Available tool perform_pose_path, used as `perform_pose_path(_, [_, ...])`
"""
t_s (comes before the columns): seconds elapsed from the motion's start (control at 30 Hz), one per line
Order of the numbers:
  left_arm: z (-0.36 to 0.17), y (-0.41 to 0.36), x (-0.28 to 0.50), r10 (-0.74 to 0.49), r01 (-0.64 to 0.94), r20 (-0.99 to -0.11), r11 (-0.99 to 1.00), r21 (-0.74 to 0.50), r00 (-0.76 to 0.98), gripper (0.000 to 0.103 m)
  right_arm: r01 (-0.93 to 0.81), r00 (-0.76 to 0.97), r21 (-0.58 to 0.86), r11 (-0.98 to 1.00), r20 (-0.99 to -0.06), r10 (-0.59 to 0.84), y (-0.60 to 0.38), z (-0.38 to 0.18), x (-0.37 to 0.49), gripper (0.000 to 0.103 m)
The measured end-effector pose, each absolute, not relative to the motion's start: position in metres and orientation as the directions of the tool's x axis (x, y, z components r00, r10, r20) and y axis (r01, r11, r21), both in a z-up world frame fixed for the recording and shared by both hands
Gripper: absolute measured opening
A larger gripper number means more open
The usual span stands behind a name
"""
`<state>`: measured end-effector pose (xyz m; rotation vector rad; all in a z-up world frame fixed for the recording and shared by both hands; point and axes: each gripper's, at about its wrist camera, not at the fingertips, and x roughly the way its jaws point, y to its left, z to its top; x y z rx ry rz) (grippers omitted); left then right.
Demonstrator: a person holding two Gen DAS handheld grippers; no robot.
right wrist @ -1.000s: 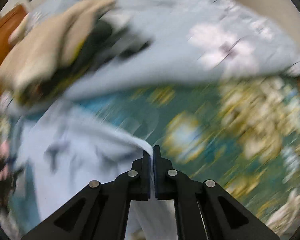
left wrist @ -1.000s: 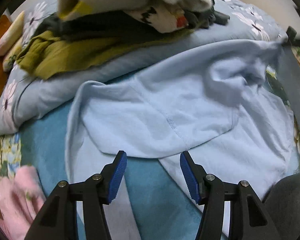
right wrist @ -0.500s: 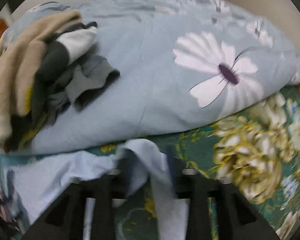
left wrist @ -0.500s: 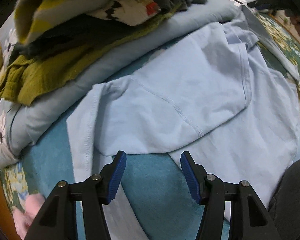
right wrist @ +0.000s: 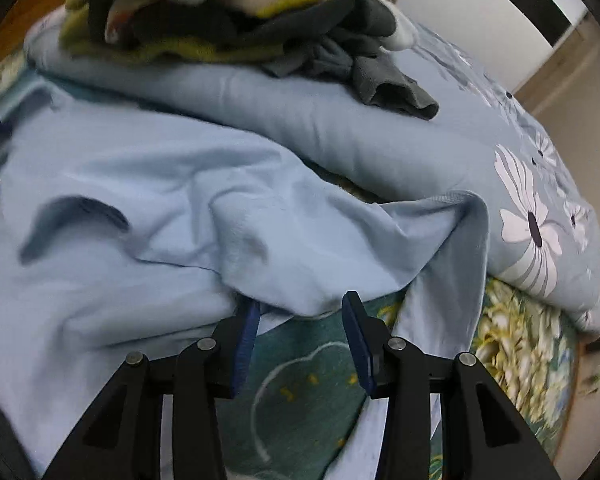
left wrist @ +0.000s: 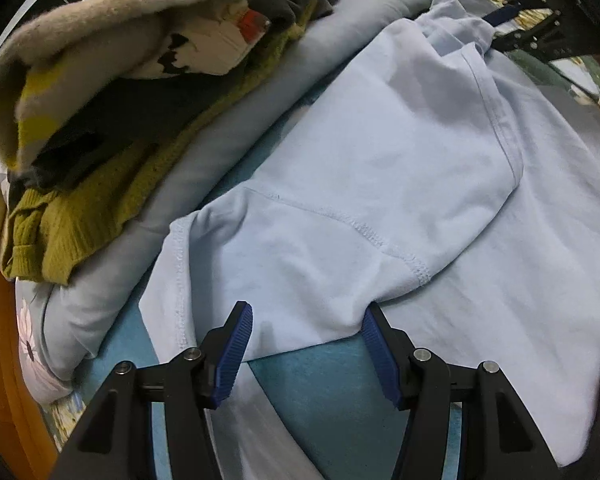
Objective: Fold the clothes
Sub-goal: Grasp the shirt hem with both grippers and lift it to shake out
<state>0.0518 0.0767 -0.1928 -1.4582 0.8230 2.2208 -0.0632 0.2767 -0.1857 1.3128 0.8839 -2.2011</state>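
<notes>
Since a second ago our right gripper has let go of the light blue garment and now sits spread apart at a bunched fold, while our left gripper has pushed up to the nearer hem, fingers apart either side of it. We see the garment run away from both grippers toward the folded quilt and clothes pile beyond, its long axis stretching from left gripper to right, so we judge each is equally near its own edge.

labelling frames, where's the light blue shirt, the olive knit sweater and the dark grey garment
light blue shirt [left wrist: 380, 168]: left wrist view, folded-over panel
olive knit sweater [left wrist: 80, 232]: left wrist view, ribbed lower edge
dark grey garment [right wrist: 392, 88]: right wrist view, trailing end
</notes>
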Motion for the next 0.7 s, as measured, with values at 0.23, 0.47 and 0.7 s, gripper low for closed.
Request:
perform_pose_path(0.23, [-0.191, 0.086, 0.059, 0.014, -0.656, -0.929, -0.712, 0.251, -0.37, 0.06, 0.542, -0.478, -0.186, -0.82, -0.871, -0.118, 0.291, -0.159, -0.093, 0.004])
perform_pose_path(0.47, [-0.185, 0.082, 0.039, 0.026, -0.6, -0.925, -0.768, 0.224, -0.379, 0.04, 0.434, -0.49, -0.031, -0.9, -0.847, -0.207, 0.306, -0.124, -0.123, 0.003])
perform_pose_path(0.7, [-0.17, 0.08, 0.022, 0.079, -0.563, -0.913, -0.807, 0.178, -0.401, 0.005, 0.352, -0.504, 0.066, -0.934, -0.827, -0.249, 0.313, -0.102, -0.137, 0.003])
